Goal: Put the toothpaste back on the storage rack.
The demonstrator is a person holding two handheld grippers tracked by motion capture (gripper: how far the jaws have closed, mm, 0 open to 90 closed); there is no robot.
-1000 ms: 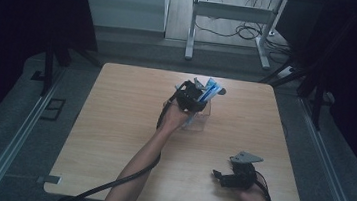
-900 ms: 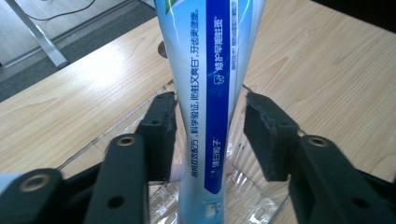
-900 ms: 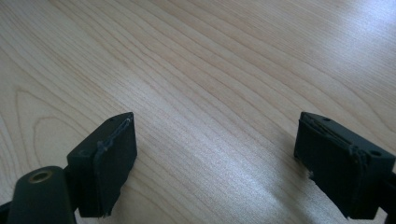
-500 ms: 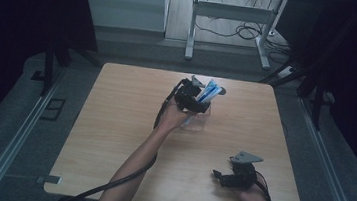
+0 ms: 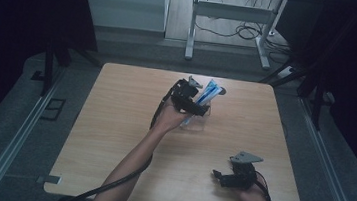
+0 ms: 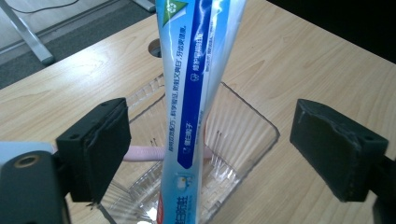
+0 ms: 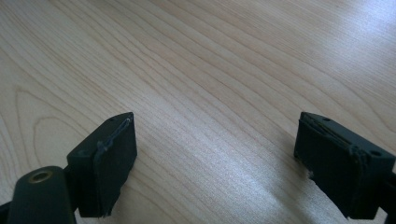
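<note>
Right claw (image 5: 218, 176): mine, near the counter's (image 5: 112, 139) front edge toward the right corner; jaws spread wide over bare wood, holding nothing.
Open room: bare counter between my two claws, and all along the left edge.
Left claw (image 5: 204, 109): past the counter's middle, toward the far edge; jaws wide apart either side of the toothpaste tube, not touching it.
Toothpaste tube (image 6: 196, 93): stands tilted in the clear bin (image 6: 247, 126).
Pink item (image 6: 140, 153): lies in the bin's bottom.
</note>
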